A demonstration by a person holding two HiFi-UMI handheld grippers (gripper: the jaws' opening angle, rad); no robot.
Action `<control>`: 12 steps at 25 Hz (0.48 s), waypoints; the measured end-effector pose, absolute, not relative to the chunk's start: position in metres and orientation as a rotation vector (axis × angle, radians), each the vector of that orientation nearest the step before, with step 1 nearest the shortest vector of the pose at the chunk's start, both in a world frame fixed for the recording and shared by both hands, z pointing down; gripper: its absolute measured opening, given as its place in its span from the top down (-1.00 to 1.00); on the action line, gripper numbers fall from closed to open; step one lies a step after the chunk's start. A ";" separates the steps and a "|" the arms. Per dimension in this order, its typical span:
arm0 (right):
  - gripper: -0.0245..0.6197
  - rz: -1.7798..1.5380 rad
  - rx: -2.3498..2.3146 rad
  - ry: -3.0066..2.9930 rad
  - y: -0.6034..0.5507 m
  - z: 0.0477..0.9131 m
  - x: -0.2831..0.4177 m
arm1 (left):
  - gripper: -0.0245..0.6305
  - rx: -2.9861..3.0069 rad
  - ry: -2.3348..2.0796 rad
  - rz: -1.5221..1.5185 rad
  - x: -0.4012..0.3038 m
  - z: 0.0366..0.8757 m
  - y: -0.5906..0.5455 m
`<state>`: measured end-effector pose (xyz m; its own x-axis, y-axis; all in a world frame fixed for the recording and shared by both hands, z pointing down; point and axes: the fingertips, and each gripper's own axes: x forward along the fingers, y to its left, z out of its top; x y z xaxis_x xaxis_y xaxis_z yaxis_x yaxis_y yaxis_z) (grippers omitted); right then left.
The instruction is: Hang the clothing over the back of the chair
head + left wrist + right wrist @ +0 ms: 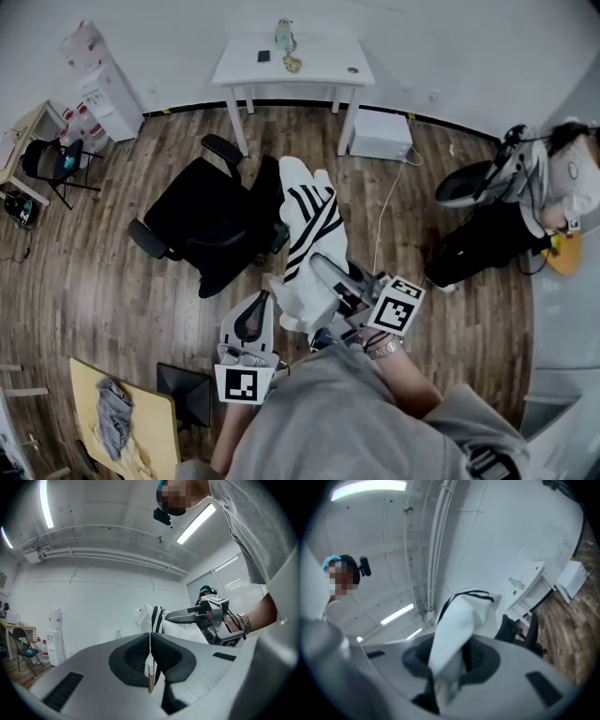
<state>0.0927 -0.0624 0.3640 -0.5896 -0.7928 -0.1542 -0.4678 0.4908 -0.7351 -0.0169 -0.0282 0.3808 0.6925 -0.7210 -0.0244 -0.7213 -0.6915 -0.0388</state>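
The clothing [305, 225] is a white garment with black stripes, held up in the air between both grippers, just right of the black office chair [202, 220]. My left gripper [261, 298] is shut on the garment's lower left edge; in the left gripper view a thin strip of fabric [149, 667] sits between its closed pads [136, 656]. My right gripper [323, 267] is shut on a fold of the clothing [459, 625], which fills the gap between its jaws. The chair [520, 627] stands just past the cloth. The left gripper view also shows the right gripper [180, 617].
A white table [291, 61] stands at the back wall, with a white box [380, 136] and a cable beside it. Another person [525, 206] sits at the right. A wooden desk [84, 384] with a grey cloth is at the near left, a folding chair [52, 164] further left.
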 end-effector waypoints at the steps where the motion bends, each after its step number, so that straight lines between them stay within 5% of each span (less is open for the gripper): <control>1: 0.58 -0.897 -1.029 2.266 -0.062 0.364 0.092 | 0.80 -2.842 1.224 0.017 -0.017 0.382 -0.026; 12: 0.58 -0.884 -0.894 2.337 -0.114 0.344 0.115 | 0.80 -2.736 1.367 0.026 0.005 0.366 -0.071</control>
